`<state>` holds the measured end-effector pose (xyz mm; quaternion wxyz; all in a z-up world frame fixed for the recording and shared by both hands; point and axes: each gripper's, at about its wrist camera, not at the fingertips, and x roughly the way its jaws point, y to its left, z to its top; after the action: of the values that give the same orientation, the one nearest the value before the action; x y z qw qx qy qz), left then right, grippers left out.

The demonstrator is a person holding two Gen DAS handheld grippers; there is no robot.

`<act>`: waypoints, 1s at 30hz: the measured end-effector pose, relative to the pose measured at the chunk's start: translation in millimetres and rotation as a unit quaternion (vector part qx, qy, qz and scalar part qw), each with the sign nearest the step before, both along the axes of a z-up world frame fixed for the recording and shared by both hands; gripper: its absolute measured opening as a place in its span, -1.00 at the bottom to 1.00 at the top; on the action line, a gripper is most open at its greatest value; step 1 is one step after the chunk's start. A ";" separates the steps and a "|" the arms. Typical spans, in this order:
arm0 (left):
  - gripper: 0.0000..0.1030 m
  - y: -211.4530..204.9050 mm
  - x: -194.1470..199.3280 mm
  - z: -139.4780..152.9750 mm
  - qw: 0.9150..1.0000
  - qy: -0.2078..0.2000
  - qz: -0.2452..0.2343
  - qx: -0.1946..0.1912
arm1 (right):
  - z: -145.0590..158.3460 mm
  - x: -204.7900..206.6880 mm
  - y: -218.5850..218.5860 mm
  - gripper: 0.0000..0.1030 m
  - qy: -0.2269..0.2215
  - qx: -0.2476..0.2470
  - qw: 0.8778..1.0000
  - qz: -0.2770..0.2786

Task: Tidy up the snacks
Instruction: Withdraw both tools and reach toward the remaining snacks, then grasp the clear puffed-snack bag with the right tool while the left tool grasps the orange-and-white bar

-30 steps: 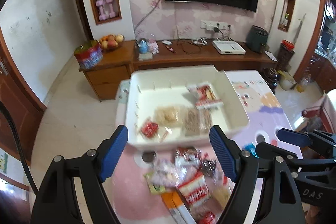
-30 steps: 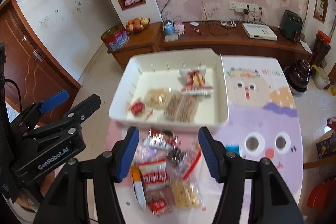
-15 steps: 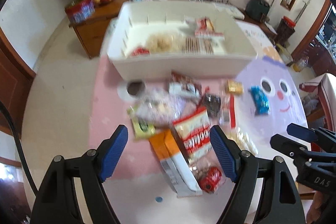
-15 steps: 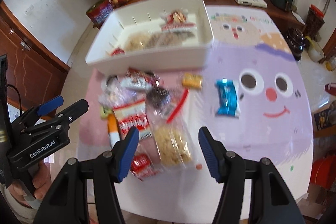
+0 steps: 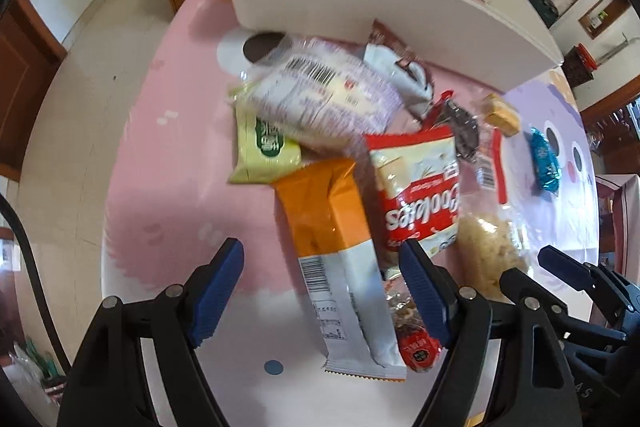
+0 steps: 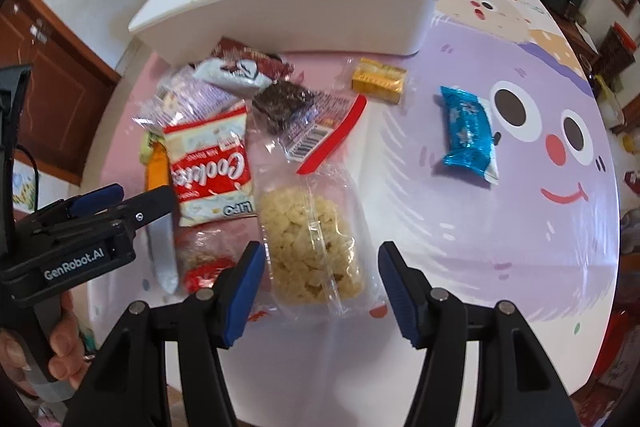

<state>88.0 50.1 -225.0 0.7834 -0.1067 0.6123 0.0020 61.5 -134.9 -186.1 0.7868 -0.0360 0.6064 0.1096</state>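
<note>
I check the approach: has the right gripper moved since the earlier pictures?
Yes. The right gripper came down and nearer the table, away from the white bin, and now frames the cereal bag.

Motion blur is smearing the purple-printed packet (image 5: 320,99) in the left wrist view, while the white bin (image 6: 304,7) wall is hiding most of its contents near the counter's far edge.

Bright daylight, strong fisheye bending at edges, motion blur in left view.

Wooden door (image 6: 52,83) — pale tiled floor (image 5: 108,15) beside it.
</note>
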 end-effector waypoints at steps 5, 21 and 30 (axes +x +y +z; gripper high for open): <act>0.46 5.4 1.0 -14.0 1.000 0.010 0.012 0.006 | -16.8 1.7 12.0 0.17 0.009 -0.018 0.999 0.027; -0.27 21.1 -9.6 -25.7 0.999 0.029 0.002 0.015 | -43.3 4.5 37.9 0.12 0.011 -0.073 0.996 0.055; -0.28 8.6 -5.8 6.9 0.999 0.003 -0.037 0.005 | -35.6 2.0 29.6 0.07 0.015 -0.055 0.998 0.039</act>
<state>82.2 58.7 -218.1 0.7817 -0.0801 0.6181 -0.0231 63.5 -105.4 -221.7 0.7698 -0.1015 0.6209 0.1075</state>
